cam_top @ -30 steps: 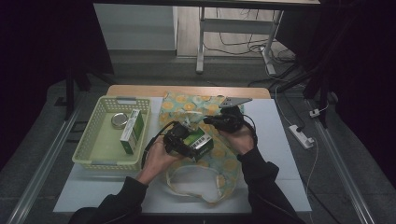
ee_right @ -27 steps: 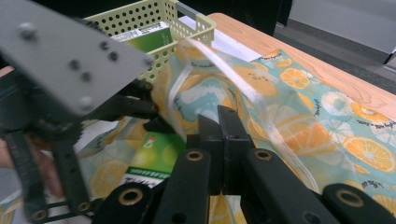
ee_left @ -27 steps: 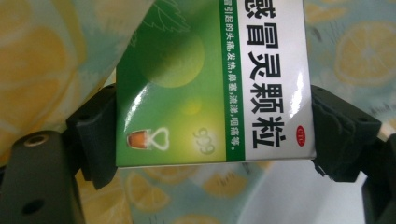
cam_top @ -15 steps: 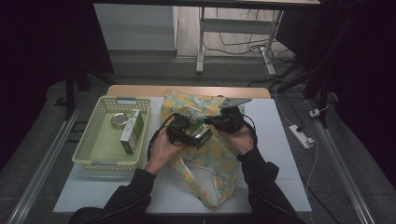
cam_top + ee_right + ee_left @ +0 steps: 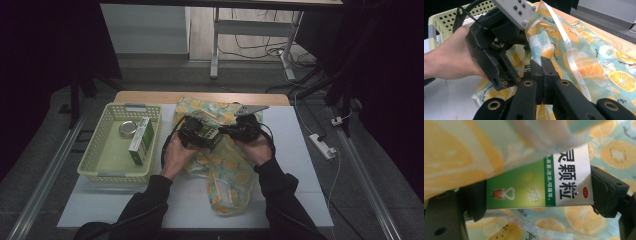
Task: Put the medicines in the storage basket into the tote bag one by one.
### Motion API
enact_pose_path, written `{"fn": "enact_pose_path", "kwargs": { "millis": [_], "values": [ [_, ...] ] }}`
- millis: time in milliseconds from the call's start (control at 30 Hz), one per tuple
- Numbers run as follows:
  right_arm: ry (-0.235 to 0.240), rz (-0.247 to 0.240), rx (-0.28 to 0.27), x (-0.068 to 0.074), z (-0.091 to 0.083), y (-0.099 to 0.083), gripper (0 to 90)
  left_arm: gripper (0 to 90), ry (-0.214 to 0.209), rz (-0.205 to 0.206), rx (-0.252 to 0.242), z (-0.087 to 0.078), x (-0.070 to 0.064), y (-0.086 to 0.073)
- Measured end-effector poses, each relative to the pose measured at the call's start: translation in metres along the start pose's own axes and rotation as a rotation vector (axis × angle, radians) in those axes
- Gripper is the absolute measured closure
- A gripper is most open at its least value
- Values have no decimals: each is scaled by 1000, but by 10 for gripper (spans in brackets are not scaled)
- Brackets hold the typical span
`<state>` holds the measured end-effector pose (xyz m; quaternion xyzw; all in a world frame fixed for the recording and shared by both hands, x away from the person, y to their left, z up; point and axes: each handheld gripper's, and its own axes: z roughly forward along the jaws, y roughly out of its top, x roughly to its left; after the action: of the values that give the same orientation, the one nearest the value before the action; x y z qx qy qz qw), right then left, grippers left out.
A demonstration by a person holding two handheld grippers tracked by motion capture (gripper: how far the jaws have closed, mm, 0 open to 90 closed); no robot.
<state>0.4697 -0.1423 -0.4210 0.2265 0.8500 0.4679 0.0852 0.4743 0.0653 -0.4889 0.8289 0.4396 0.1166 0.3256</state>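
Basket (image 5: 100,165): 1 box (image 5: 141,141), 1 tin (image 5: 128,129).

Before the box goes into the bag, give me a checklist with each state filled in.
1. Left gripper clamped on the box: ok, a jaw at each end.
2. Right gripper pinching the bag: ok, jaws shut on the cloth.
3. Bag mouth held open wide enough: cannot tell.
4. Box already partly under the cloth: ok, fabric drapes over its top in the left gripper view.
5. Basket out of the way: ok, it sits apart at the left.
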Motion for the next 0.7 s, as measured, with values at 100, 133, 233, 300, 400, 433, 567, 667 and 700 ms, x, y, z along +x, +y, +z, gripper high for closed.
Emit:
{"fn": "enact_pose_path", "kwargs": {
  "millis": [100, 133, 233, 300, 400, 433, 567, 667, 700],
  "values": [
    [-1, 0, 0, -1, 0, 0, 900, 147, 7, 6, -11, 2, -1, 1],
    [-1, 2, 0, -1, 0, 0, 900, 142, 10, 5, -11, 2, -1, 1],
    [-4, 5, -1, -2, -1, -1, 900, 124, 15, 26, -7, -2, -5, 1],
    [-7, 9, -7, -3, -2, -1, 900, 99, 13, 36, -7, -7, -7, 0],
    [-7, 11, -10, -4, -4, 0, 900, 87, 8, 45, -5, -15, -10, -3],
    [-8, 12, -10, -4, -4, 0, 900, 82, 1, 48, 0, -18, -11, -3],
    [-8, 12, -10, -4, -4, 0, 900, 60, -43, 73, 3, -32, -18, -8],
    [-7, 10, -9, -4, -3, 0, 900, 51, -99, 85, -13, -44, -22, -13],
    [-8, 10, -9, -4, -4, 0, 900, 46, -115, 83, -17, -48, -23, -15]
  ]
}}
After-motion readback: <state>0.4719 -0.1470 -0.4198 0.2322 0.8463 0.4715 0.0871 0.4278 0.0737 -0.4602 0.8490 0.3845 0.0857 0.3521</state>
